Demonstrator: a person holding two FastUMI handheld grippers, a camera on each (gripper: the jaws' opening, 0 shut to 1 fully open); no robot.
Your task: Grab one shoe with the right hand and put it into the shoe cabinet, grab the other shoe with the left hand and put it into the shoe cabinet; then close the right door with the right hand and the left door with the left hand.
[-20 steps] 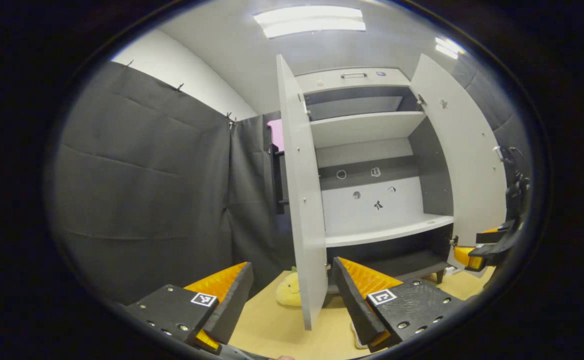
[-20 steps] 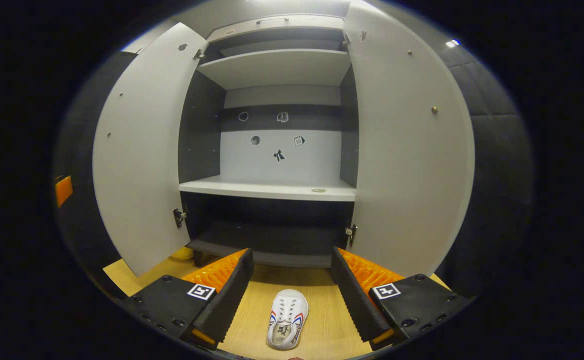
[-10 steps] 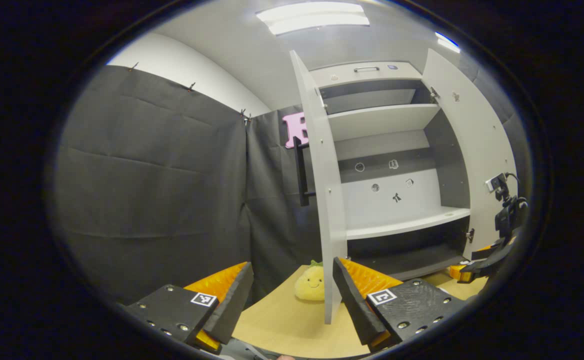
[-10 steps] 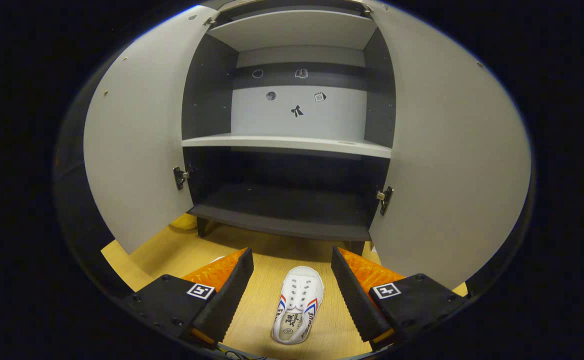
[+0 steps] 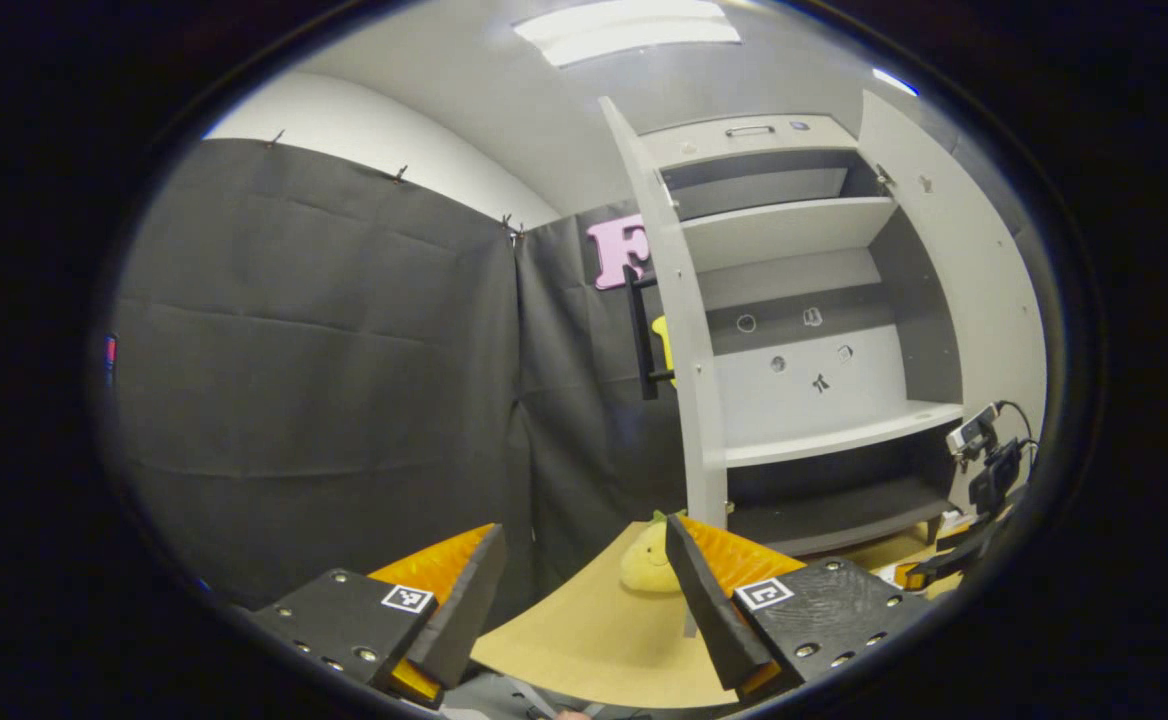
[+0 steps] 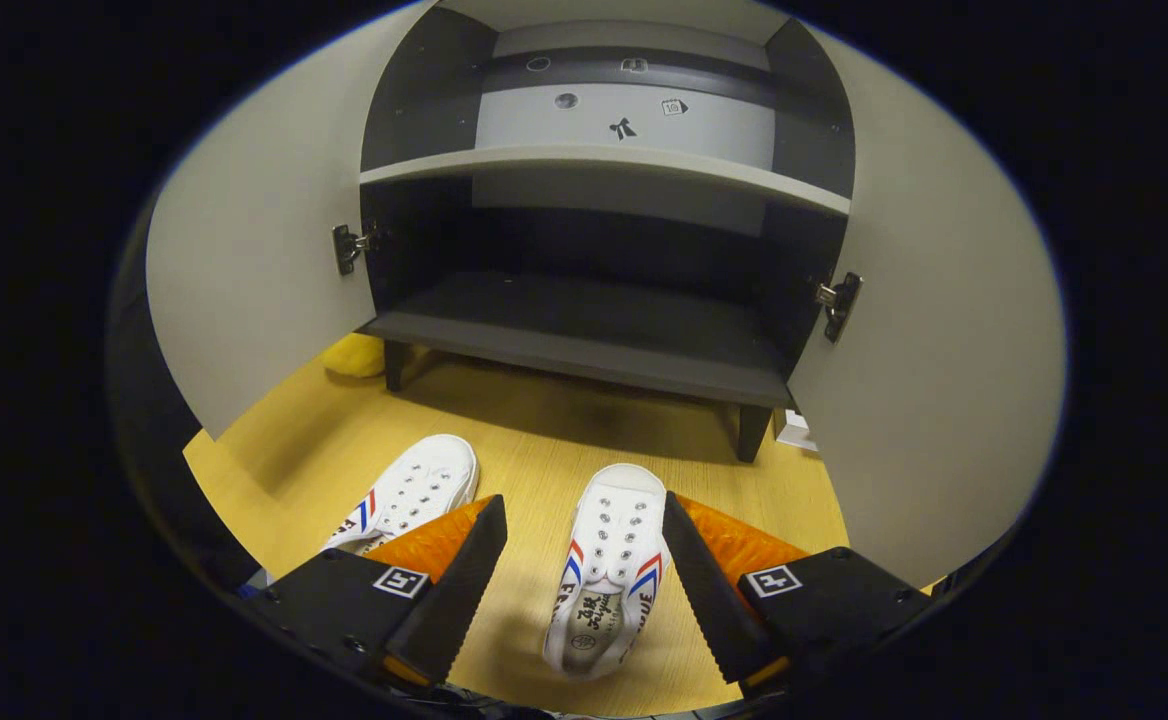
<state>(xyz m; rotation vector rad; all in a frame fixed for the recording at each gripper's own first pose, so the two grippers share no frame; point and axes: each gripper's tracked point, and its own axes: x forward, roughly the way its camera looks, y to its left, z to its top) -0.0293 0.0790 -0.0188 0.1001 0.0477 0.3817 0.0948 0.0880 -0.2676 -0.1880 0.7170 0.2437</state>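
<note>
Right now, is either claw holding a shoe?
No. The right claw is open around the white shoe on the floor, not touching it. The left claw is open too, holding nothing.

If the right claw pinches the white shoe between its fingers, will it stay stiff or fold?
The white shoe looks like soft canvas, so its sides probably give. Its flat sole likely keeps it from rolling. It seems light.
</note>
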